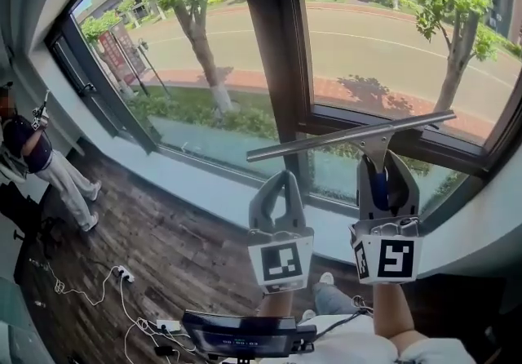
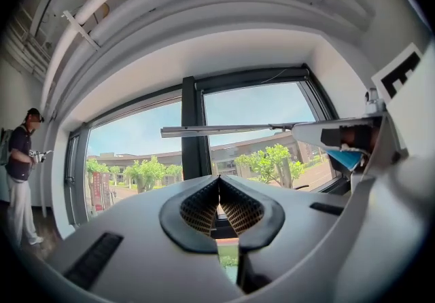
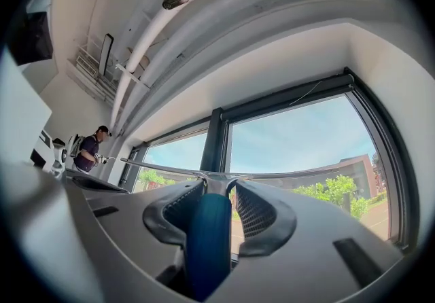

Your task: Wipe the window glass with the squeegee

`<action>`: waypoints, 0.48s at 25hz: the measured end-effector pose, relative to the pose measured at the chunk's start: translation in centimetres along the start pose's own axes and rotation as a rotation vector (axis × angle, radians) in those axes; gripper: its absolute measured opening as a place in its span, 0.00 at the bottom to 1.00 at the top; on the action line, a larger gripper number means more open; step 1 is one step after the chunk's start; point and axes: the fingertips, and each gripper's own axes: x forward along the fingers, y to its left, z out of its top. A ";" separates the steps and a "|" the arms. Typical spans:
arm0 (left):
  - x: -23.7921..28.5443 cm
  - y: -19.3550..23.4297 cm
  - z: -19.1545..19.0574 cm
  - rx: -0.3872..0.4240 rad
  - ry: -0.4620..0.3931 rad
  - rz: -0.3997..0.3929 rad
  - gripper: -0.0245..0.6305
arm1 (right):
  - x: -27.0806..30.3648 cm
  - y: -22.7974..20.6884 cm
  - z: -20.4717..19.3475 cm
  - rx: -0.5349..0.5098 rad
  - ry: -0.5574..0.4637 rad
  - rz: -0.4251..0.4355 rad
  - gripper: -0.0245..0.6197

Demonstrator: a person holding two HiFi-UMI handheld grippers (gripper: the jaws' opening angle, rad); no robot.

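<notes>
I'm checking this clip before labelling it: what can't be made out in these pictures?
- Whether the squeegee blade touches the window glass: no view shows the contact line.
- Squeegee handle: mostly covered by the right gripper, in the head and right gripper views.
- What the person at far left holds: too small, all views.
- Dark device: cut by the head view's bottom edge.

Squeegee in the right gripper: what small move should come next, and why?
Probably shift the right gripper slightly right and forward, pressing the squeegee flat on the right pane. The gripper is shut on its blue handle, but the blade lies across the dark mullion, and contact with the glass cannot be confirmed.
</notes>
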 end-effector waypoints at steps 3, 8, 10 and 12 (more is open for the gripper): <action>4.6 -0.2 0.7 0.008 -0.013 -0.004 0.04 | 3.9 -2.1 -0.4 0.007 -0.011 -0.009 0.27; 11.0 -0.4 0.8 0.008 -0.031 -0.026 0.04 | 8.7 -5.0 -1.3 -0.010 -0.031 -0.040 0.27; 13.0 -1.1 0.5 0.010 -0.038 -0.051 0.04 | 9.6 -6.5 -1.7 -0.016 -0.035 -0.067 0.27; 15.0 -2.3 0.3 0.005 -0.041 -0.080 0.04 | 10.4 -8.4 -2.3 -0.024 -0.027 -0.099 0.27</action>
